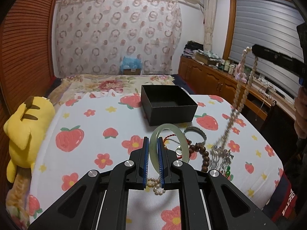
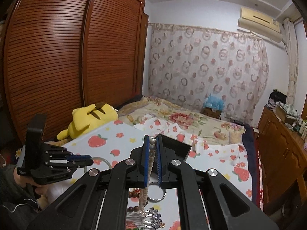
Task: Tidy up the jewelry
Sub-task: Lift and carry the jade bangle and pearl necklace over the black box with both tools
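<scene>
My left gripper [image 1: 153, 140] is shut on a pale green jade bangle [image 1: 168, 132], held upright just above the strawberry-print cloth [image 1: 92, 126], short of the open black box [image 1: 168, 103]. My right gripper [image 2: 153, 140] is shut on a long pearl necklace [image 2: 152, 149]; in the left wrist view it [image 1: 255, 50] is raised at the right and the necklace [image 1: 239, 88] hangs down to the cloth. On the cloth lie a silver bangle [image 1: 194, 132], brown wooden beads [image 1: 203, 155], a red cord [image 1: 169, 138], a small ring [image 1: 178, 149], a silver hair ornament [image 1: 220, 155] and a short pearl strand [image 1: 156, 185].
A yellow plush toy [image 1: 25, 126] lies at the bed's left edge beside a wooden wardrobe [image 2: 57, 57]. A wooden cabinet [image 1: 211, 76] with clutter runs along the right under the window. A floral blanket [image 1: 115, 82] covers the bed beyond the box.
</scene>
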`<state>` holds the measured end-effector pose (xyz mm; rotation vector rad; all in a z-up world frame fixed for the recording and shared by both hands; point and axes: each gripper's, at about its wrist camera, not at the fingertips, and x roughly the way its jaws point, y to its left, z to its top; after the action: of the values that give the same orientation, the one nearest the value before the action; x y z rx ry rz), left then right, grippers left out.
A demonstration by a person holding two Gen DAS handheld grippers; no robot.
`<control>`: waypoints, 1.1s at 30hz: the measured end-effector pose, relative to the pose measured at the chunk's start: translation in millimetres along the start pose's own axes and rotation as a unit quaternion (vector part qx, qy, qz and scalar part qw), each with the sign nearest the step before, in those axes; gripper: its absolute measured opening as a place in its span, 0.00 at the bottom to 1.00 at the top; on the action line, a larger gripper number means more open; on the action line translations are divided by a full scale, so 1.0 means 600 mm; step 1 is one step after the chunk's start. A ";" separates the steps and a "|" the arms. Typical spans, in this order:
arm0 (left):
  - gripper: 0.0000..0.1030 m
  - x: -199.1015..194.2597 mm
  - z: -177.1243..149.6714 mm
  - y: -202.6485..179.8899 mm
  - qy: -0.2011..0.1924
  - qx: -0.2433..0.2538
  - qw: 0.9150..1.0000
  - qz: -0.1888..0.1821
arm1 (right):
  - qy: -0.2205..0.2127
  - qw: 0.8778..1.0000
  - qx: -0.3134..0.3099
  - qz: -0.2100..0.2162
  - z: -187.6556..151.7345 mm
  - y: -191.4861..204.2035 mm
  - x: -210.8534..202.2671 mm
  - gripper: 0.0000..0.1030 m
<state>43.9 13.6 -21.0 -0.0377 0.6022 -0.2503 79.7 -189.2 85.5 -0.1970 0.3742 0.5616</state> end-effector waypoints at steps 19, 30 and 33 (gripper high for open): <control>0.08 0.046 0.069 -0.004 -0.024 0.019 1.000 0.003 | 0.014 0.998 -0.019 -0.056 0.083 -0.052 0.101 0.08; 0.08 0.103 0.132 -0.002 -0.031 0.028 0.999 0.013 | 0.022 0.996 -0.011 -0.082 0.114 -0.084 0.170 0.08; 0.08 0.123 0.148 -0.002 -0.029 0.027 0.999 0.014 | 0.038 0.996 -0.002 -0.075 0.098 -0.087 0.199 0.08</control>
<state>152.5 -8.7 11.3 0.0161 0.5370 -0.2376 218.9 -158.3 95.7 -0.2481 0.4293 0.4070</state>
